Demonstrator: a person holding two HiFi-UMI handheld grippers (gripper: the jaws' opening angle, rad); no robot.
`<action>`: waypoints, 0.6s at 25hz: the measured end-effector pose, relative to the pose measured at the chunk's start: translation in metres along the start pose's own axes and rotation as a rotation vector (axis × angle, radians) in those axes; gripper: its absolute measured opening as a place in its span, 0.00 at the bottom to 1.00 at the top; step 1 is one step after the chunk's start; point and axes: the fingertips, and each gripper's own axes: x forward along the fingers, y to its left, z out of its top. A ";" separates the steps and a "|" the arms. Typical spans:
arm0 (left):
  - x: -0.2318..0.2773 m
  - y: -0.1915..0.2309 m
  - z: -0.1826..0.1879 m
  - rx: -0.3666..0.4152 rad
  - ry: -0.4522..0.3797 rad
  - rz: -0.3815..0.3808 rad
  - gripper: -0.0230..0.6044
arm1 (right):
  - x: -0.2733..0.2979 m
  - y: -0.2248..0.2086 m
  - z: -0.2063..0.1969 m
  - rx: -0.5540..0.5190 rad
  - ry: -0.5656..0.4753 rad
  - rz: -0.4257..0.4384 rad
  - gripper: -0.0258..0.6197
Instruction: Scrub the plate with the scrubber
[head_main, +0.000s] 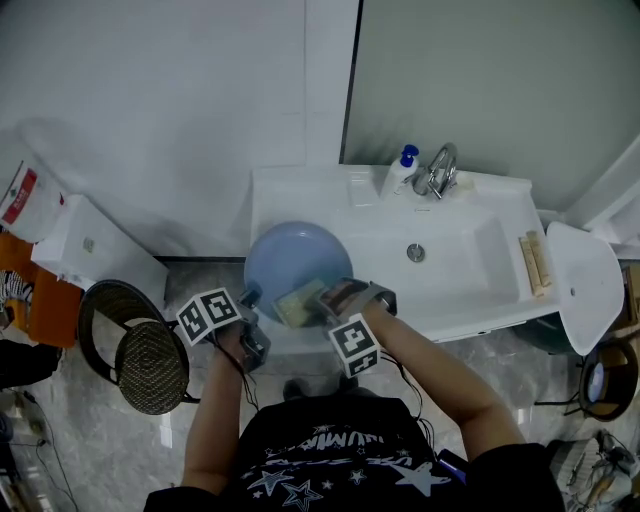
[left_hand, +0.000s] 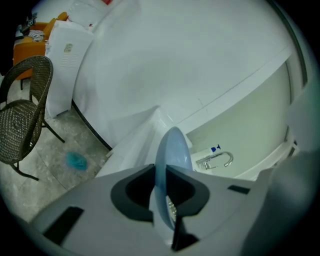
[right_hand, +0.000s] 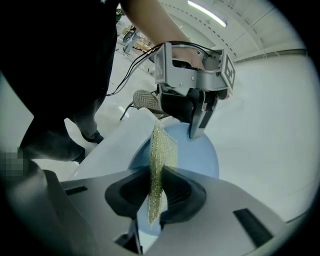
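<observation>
A round blue plate (head_main: 292, 254) is held over the left end of the white sink (head_main: 470, 300). My left gripper (head_main: 250, 300) is shut on the plate's near rim; in the left gripper view the plate (left_hand: 172, 150) stands edge-on between the jaws of the left gripper (left_hand: 162, 197). My right gripper (head_main: 318, 298) is shut on a thin yellow-green mesh scrubber (head_main: 298, 303), which lies against the plate's near face. In the right gripper view the scrubber (right_hand: 161, 165) hangs flat between the jaws of the right gripper (right_hand: 156, 192), with the plate (right_hand: 197, 157) behind it.
A faucet (head_main: 440, 172) and a soap bottle (head_main: 399, 172) stand at the sink's back edge, a drain (head_main: 415, 252) in the basin. A wicker chair (head_main: 135, 345) is on the floor at the left, a white bin lid (head_main: 585, 285) at the right.
</observation>
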 end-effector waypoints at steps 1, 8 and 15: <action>-0.001 0.001 0.002 -0.003 -0.004 0.001 0.11 | -0.001 0.003 -0.003 -0.012 0.005 0.008 0.15; -0.002 0.007 0.007 -0.005 -0.019 0.010 0.11 | -0.011 0.010 -0.024 -0.023 0.025 0.030 0.15; 0.001 -0.002 -0.005 0.042 0.007 -0.006 0.11 | -0.027 -0.035 -0.033 0.173 0.004 -0.085 0.15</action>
